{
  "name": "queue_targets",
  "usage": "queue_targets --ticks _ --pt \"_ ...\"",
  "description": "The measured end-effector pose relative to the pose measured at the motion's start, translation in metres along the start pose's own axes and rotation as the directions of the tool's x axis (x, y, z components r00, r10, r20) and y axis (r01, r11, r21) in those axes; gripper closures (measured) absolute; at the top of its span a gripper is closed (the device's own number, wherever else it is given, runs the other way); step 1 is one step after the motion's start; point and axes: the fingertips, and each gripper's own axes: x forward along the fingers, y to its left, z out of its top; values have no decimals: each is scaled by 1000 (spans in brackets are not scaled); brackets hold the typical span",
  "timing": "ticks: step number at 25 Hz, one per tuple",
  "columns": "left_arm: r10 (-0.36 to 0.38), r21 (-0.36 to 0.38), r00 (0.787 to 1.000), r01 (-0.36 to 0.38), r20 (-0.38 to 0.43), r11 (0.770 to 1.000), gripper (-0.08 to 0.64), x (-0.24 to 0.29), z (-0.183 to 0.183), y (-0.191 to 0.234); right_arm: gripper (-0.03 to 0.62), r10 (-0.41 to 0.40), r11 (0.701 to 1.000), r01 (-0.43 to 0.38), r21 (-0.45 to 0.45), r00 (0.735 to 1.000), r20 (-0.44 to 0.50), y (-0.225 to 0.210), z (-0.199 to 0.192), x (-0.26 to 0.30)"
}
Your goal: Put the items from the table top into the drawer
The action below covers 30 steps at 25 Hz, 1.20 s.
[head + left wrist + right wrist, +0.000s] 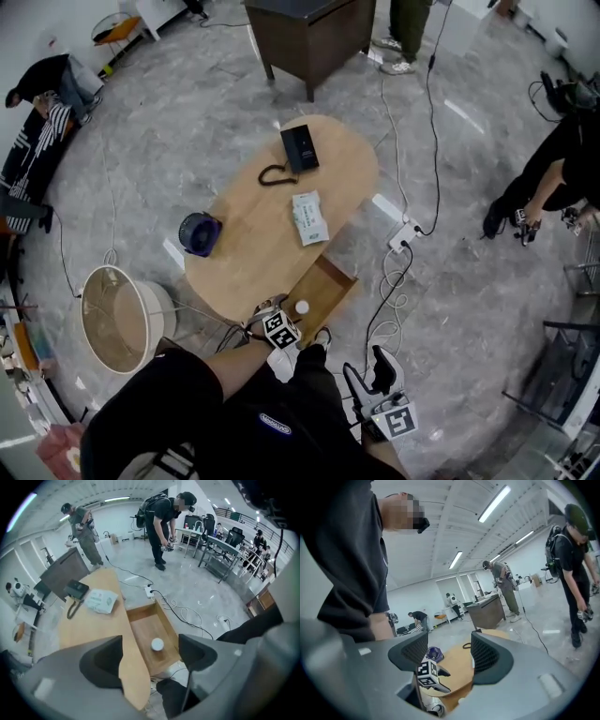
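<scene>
The left gripper [149, 659] hangs at the drawer's [330, 277] near-left corner, fingers spread, holding nothing. A white puck [302, 307] lies inside the drawer. The likely next pick is the tissue pack [309, 217], flat on the surface beyond the drawer's far end, its long axis pointing away from the drawer. Grip it across its narrow width. The right gripper [449, 648], right of the drawer, is open-fingered and empty.

Matt wooden table [244, 234], wood-lined drawer [330, 281], glossy marbled floor [469, 216].

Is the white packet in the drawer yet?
No, the white packet lies on the table top; only a small white round item sits in the drawer.
</scene>
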Motion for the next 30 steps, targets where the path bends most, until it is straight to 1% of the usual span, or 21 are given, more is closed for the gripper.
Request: queue_targets --ticks 3,7,12,16,20,22,24,28,30 --pt "26 -4 999 -26 28 1000 193 -22 16 11 298 44 998 -44 -40 999 -1 7 14 8" --pt "40 -2 997 -40 72 999 193 -55 34 16 298 86 993 -87 -77 996 -19 15 29 15" --pt "89 2 987 -90 136 996 193 -95 57 37 298 131 983 -134 -127 991 -27 18 49 27" --pt "150 -50 970 -143 193 988 193 -127 75 56 298 151 974 -152 -168 988 -23 11 62 33" --pt "201 -79 950 -187 240 979 193 -158 87 73 298 170 968 -175 -181 984 -44 -2 69 42" --pt "238 -109 935 -217 261 970 193 -175 89 84 298 197 960 -204 -193 979 -58 -1 70 47" --pt "280 -152 915 -244 291 958 193 -196 95 96 298 228 949 -236 -208 972 -62 3 73 54" --pt "358 -278 861 -266 362 923 199 -246 99 118 298 293 931 -306 -199 952 -89 20 73 68" --pt "394 -321 835 -280 384 905 199 -268 98 129 298 326 919 -340 -202 940 -98 30 78 75"
